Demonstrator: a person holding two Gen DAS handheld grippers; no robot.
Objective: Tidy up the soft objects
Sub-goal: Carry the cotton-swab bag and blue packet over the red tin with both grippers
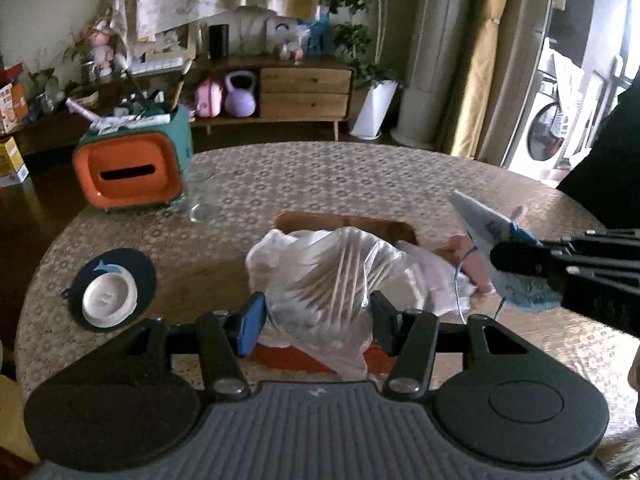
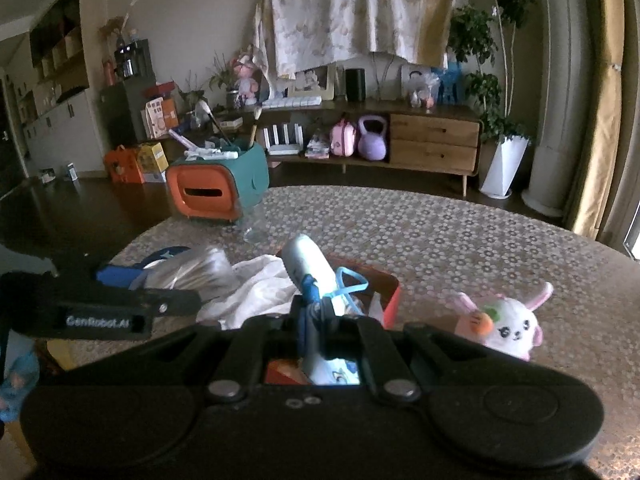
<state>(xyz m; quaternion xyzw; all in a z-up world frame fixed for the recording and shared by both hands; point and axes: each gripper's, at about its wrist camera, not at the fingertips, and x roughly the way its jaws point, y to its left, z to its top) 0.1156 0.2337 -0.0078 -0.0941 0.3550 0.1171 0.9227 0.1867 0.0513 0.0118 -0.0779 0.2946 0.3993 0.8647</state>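
My left gripper (image 1: pixel 316 314) has its jaws wide apart around a clear plastic bag of cotton swabs (image 1: pixel 332 280), over the red tray (image 1: pixel 400 230); firm contact does not show. A white cloth (image 1: pixel 436 280) lies in the tray beside it. My right gripper (image 2: pixel 320 322) is shut on a white and blue soft pouch (image 2: pixel 310 268) with a blue loop, held above the tray (image 2: pixel 390 300). It shows in the left wrist view as a black arm with the pouch (image 1: pixel 480 232). A white and pink bunny plush (image 2: pixel 508 322) lies on the table to the right.
An orange and teal tissue box (image 1: pixel 132 172) with brushes on top stands at the table's far left. A clear glass (image 1: pixel 202 200) stands next to it. A white lid on a dark coaster (image 1: pixel 110 292) lies at the left. The patterned table edge (image 1: pixel 320 148) curves behind.
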